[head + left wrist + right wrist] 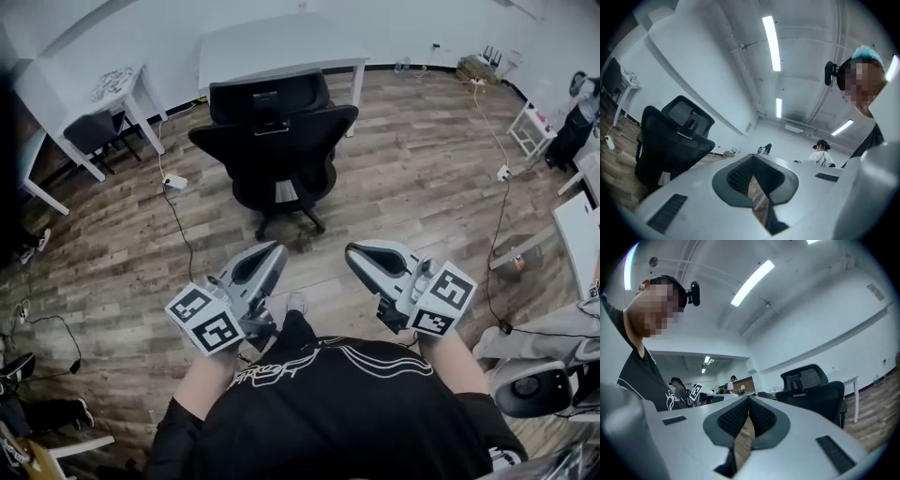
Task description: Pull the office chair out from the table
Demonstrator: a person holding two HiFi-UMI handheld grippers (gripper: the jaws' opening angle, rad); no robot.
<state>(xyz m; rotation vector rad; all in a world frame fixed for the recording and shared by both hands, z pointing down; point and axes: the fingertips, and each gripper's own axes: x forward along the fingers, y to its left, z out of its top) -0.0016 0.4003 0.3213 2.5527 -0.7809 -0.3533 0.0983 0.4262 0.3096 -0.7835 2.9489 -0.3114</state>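
A black office chair (pixel 277 141) stands on the wood floor with its back towards me, a little out from the white table (pixel 281 47) behind it. My left gripper (pixel 267 251) and right gripper (pixel 361 253) are held close in front of my body, well short of the chair and touching nothing. Both are shut, pads together and nothing between them. In the left gripper view the left gripper (pixel 752 161) has the chair (pixel 670 136) off to its left. In the right gripper view the right gripper (pixel 749 401) has the chair (pixel 815 385) to its right.
A second white table (pixel 56 84) with a dark seat (pixel 94 131) under it stands at the left. Cables and a power strip (pixel 175 182) lie on the floor left of the chair. Another cable (pixel 497 187), a desk (pixel 581 234) and a person (pixel 577 131) are at the right.
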